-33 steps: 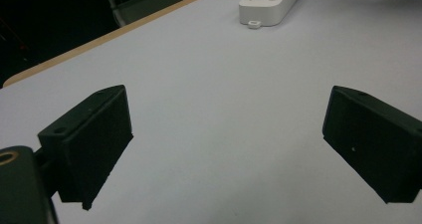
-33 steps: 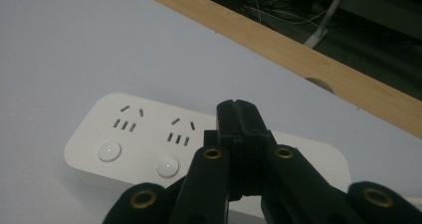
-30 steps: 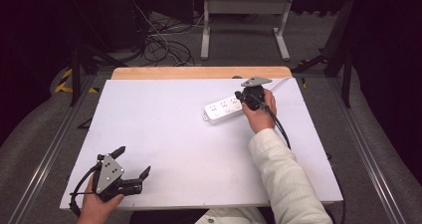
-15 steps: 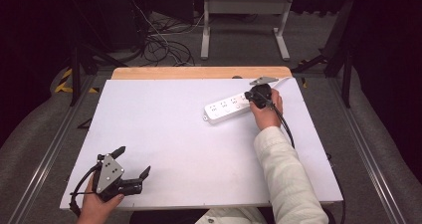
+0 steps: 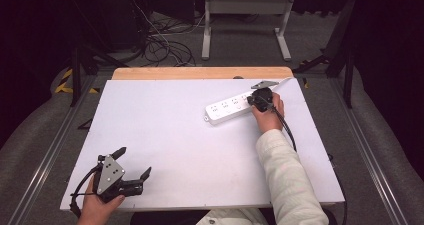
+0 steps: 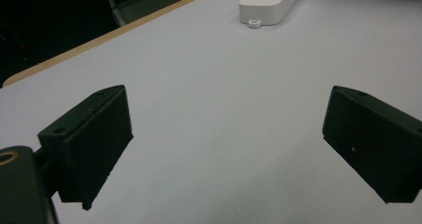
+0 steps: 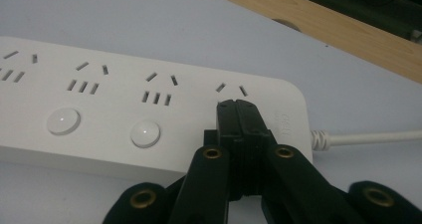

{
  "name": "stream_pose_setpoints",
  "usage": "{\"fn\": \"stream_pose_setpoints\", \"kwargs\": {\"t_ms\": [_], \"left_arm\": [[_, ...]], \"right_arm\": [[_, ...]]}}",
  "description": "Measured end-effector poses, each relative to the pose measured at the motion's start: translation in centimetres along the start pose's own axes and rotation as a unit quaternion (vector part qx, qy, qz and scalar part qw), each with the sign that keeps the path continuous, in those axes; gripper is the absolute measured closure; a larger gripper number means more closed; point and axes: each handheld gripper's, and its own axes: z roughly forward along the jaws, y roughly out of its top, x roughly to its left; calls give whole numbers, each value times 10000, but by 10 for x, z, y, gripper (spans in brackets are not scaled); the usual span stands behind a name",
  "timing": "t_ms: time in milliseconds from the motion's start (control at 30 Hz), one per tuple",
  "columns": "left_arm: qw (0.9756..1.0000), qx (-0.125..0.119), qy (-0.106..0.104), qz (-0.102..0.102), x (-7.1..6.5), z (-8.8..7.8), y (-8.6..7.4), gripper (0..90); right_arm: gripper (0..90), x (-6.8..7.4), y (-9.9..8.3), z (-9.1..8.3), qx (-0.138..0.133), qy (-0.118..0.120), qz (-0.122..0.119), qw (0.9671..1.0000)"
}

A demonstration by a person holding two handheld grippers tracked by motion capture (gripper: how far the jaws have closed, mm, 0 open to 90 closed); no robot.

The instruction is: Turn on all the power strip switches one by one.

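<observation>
- Wide bare stretch of white surface (image 5: 165, 130) through the middle; a hand could sweep across with nothing in the way.
- Power strip (image 5: 227, 108) lies at the far right, its cord (image 7: 368, 137) running off toward the far edge.
- Right claw (image 5: 258, 99), shut, sits on the strip's cord end, blocking that corner.
- Left claw (image 5: 134, 161), spread wide, occupies the near left corner.

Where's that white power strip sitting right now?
In the high view, the power strip lies toward the far right of the white table, near its wooden edge, with the right gripper at its cord end.
</observation>
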Motion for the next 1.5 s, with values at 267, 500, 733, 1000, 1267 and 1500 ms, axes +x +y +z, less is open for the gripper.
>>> {"fn": "stream_pose_setpoints", "kwargs": {"t_ms": [267,500,733,1000,1267,1500], "left_arm": [[10000,3,-9,5,0,0,0,56],[10000,1,-16,11,0,0,0,56],[10000,-1,-16,10,-1,0,0,56],[10000,-12,-18,-9,0,-1,0,56],[10000,-13,-12,13,-1,-2,0,56],[10000,-5,-1,20,-1,-1,0,56]], "right_arm": [[900,2,-1,0,2,-39,-49,10000],[900,2,-1,1,27,-42,-22,10000],[900,5,0,4,33,58,-17,10000],[900,5,1,4,38,93,80,9999],[900,1,-4,4,-69,171,375,9991],[900,1,-3,5,14,108,523,9986]]}}
